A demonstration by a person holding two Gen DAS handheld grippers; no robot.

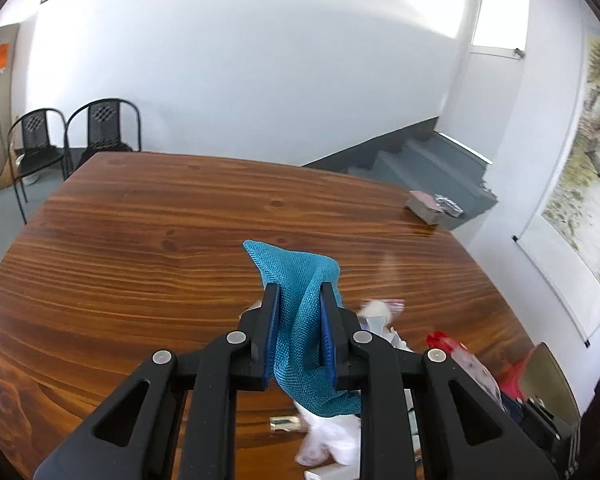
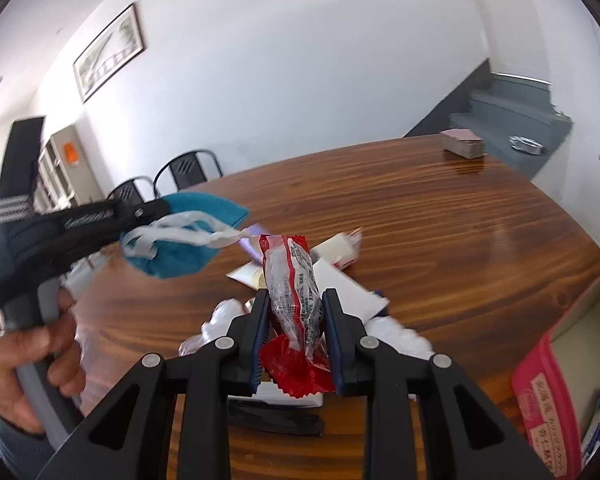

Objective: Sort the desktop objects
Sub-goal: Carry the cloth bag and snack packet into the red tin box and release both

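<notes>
My left gripper is shut on a teal woven cloth and holds it above the wooden table. The cloth also shows in the right wrist view, with a white plastic strip hanging across it. My right gripper is shut on a red and clear snack packet, held above a pile of white papers and packets.
A stack of cards and a crumpled foil sit at the table's far right edge. White plastic wrap lies near the front. A cardboard box with red print stands at the right. Two black chairs stand beyond the table.
</notes>
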